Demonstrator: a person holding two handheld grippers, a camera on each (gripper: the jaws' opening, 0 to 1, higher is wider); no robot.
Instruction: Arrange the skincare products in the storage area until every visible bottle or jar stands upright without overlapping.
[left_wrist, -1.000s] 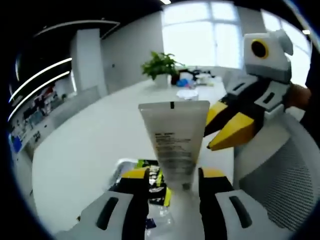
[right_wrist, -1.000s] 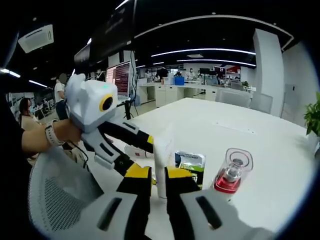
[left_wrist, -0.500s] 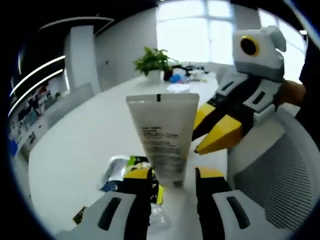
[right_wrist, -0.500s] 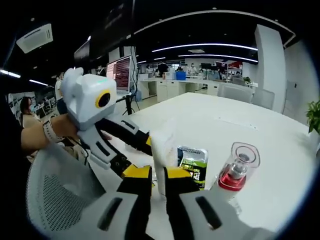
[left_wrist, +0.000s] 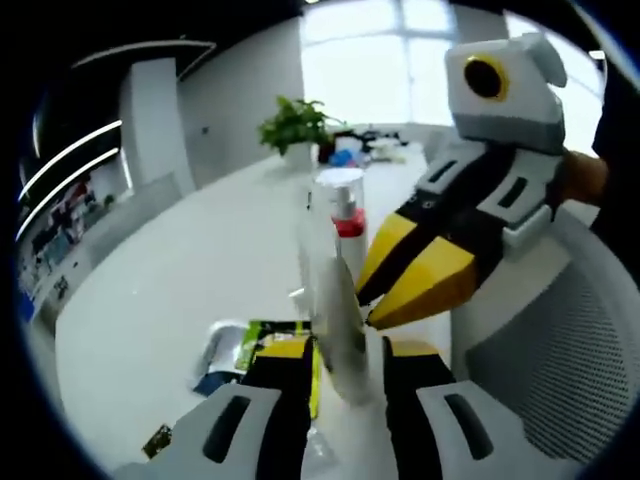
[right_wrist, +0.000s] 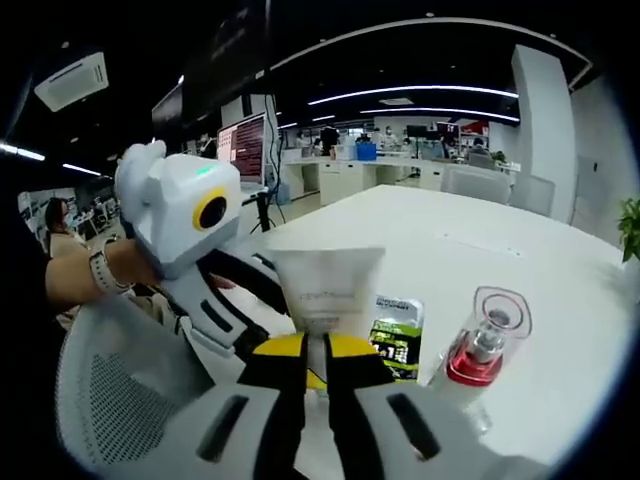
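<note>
The white tube (right_wrist: 327, 288) stands upright between both grippers above a white table (right_wrist: 480, 250). In the right gripper view its broad printed face fills the space just above the right gripper (right_wrist: 316, 362), whose yellow-tipped jaws stand narrow with the tube's lower end between them; the left gripper (right_wrist: 245, 300) reaches in from the left, held by a hand (right_wrist: 112, 270) wearing a wristwatch, and its dark jaws meet the tube low down behind the tube's edge. In the left gripper view the same tube (left_wrist: 335, 300) is seen edge-on and blurred, rising from between the jaws of the left gripper (left_wrist: 340, 370), which sit close against it; the right gripper (left_wrist: 420, 275) comes in from the right with its yellow jaws nearly together, pointing at the tube's middle. Just beside the tube a clear bottle with red liquid (right_wrist: 480, 350) stands upright on the table, and in the left gripper view it is partly hidden behind the tube. A green and black sachet (right_wrist: 398, 338) lies flat on the table near the tube's base, with more flat packets (left_wrist: 232, 350) beside it. A mesh chair back (right_wrist: 110, 400) crowds the near side. A potted plant (left_wrist: 295, 125) stands well apart at the far end of the table.
</note>
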